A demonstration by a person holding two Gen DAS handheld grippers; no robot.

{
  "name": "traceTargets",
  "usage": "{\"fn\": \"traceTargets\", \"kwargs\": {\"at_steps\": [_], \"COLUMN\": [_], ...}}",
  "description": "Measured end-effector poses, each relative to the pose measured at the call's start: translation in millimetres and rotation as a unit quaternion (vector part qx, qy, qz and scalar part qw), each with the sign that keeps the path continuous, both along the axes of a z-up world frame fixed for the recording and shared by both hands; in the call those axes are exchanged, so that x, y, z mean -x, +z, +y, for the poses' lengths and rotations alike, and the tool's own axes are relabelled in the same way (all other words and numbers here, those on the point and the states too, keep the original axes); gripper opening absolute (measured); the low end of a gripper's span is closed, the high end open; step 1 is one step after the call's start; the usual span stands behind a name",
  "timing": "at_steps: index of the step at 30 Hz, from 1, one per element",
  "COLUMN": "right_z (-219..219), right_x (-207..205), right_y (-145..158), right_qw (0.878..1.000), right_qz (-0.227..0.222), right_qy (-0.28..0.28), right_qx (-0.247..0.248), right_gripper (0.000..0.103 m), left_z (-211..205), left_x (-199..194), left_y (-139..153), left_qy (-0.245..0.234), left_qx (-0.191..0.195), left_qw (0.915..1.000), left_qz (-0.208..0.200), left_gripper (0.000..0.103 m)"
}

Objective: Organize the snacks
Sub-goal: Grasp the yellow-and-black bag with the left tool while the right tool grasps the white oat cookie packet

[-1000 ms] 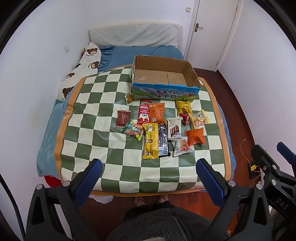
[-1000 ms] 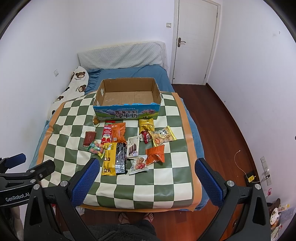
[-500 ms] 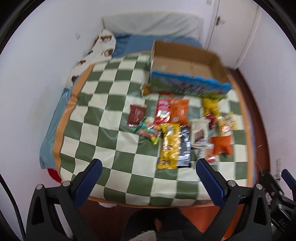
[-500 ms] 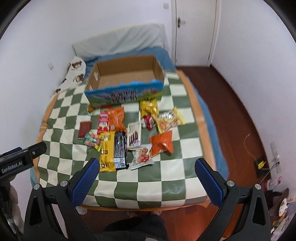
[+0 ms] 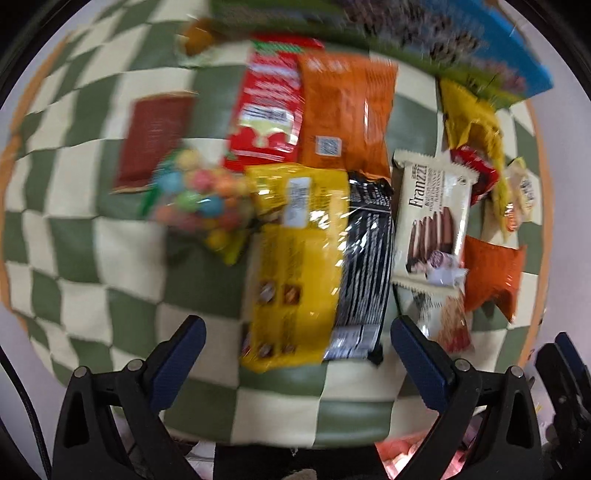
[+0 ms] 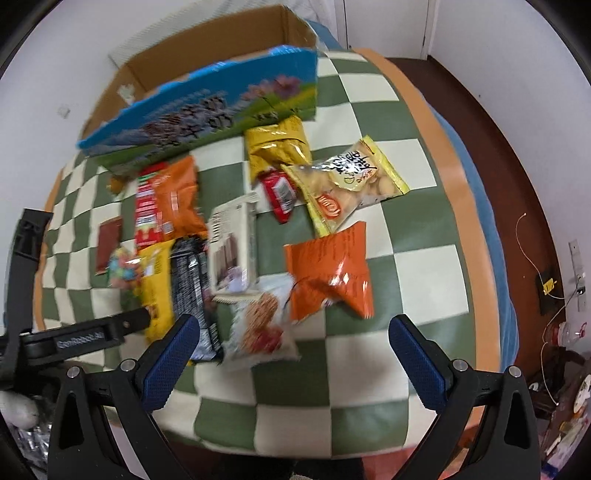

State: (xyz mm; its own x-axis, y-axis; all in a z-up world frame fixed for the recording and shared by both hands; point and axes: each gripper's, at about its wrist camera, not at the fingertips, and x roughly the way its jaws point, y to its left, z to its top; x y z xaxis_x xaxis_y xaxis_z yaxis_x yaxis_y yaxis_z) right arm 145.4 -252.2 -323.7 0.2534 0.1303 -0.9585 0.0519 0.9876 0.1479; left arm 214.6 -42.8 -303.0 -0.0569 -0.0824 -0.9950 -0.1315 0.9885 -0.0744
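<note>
You have one cardboard box (image 6: 207, 110) on the checkered cloth (image 6: 369, 354), with twelve separate snack packs below it. By colour that makes two orange bags (image 5: 345, 118), two yellow ones (image 5: 299, 266), two red (image 5: 267, 110), one black (image 5: 365, 266), one brown (image 5: 153, 136), one candy bag (image 5: 199, 199), and three pale packs (image 5: 432, 221). There is also a small orange item (image 5: 195, 35) too blurred to identify.

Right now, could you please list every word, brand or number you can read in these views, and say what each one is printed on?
"Franzzi": on the cream wafer pack.
"GenRobot.AI", faint: on the left gripper's arm in the right view.
Box front: large dark characters, too blurred to read.
Clear cookie bag: black characters, not legible.
Red, orange, yellow and black packs: print too blurred.
</note>
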Motion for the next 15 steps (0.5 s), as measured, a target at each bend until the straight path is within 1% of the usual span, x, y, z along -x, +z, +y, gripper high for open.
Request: {"fn": "traceTargets", "kwargs": {"at_steps": [6, 8, 9, 11, 12, 13, 15], "right_z": [-18, -21, -22, -24, -23, -21, -12], "right_x": [-32, -42, -47, -54, -56, -57, -56], "right_y": [-25, -34, -39, -46, -46, -46, -46], "right_qw": [0.999, 0.998, 0.998, 0.997, 0.997, 0.997, 0.996], "right_qz": [0.041, 0.055, 0.061, 0.074, 0.076, 0.078, 0.083], "right_qy": [-0.012, -0.009, -0.008, -0.002, 0.006, 0.016, 0.037], "right_qx": [-0.009, -0.011, -0.011, -0.010, -0.012, -0.013, -0.016], "right_gripper": [0.103, 0.103, 0.103, 0.103, 0.103, 0.103, 0.103], "left_z": [-27, -29, -30, -30, -28, -28, -25], "left_x": [-22, -26, -27, -29, -29, -29, -27], "left_y": [-48, -57, -61, -68, -71, -74, -79], "left_qy": [-0.040, -0.039, -0.039, -0.034, -0.028, -0.025, -0.016], "left_qx": [-0.023, -0.017, -0.024, -0.020, -0.016, -0.013, -0.006], "left_qw": [0.9981, 0.9980, 0.9978, 0.9980, 0.9983, 0.9986, 0.9991], "left_qz": [0.041, 0.047, 0.049, 0.049, 0.049, 0.046, 0.038], "left_gripper": [0.103, 0.103, 0.103, 0.102, 0.100, 0.093, 0.089]}}
